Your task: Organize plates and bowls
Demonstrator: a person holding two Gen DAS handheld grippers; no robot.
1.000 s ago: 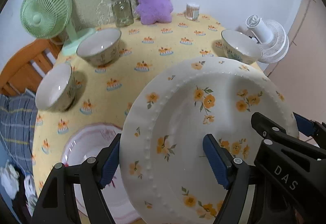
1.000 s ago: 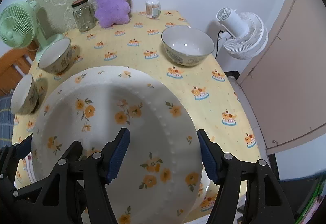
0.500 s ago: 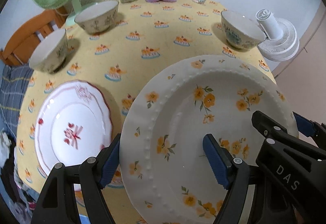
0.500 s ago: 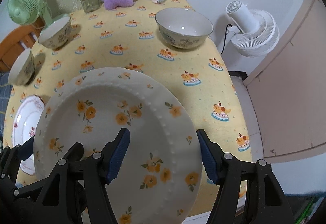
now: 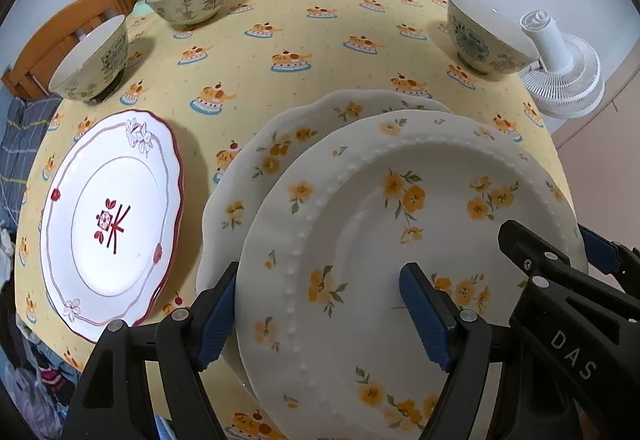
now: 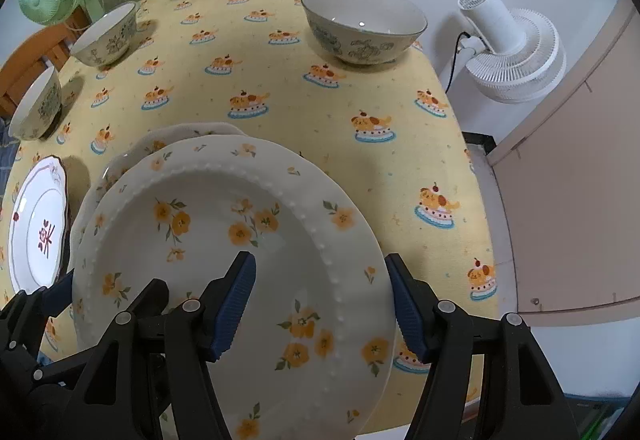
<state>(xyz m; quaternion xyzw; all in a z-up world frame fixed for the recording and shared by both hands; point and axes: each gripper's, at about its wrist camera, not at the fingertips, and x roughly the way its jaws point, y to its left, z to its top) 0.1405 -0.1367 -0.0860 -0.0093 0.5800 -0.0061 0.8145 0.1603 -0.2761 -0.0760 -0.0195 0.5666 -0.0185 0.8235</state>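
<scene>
Both grippers, left gripper (image 5: pixel 316 314) and right gripper (image 6: pixel 322 306), have carried the beaded flower plate (image 5: pixel 400 240) lower, each clenched on one side of its rim. It now hangs just above the scalloped flower plate (image 5: pixel 280 143) on the counter (image 5: pixel 320 51), shifted slightly near and right of it, so I judge the next move is straight down.

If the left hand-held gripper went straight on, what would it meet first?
Probably the scalloped flowered plate lying under the beaded plate that the left hand-held gripper carries; depth is unclear.

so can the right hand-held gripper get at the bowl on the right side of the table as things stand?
Probably not yet. The right hand-held gripper is shut on the orange-flower plate, shared with the left hand-held gripper. The bowl itself stands unobstructed on bare tablecloth beyond the plate.
</scene>
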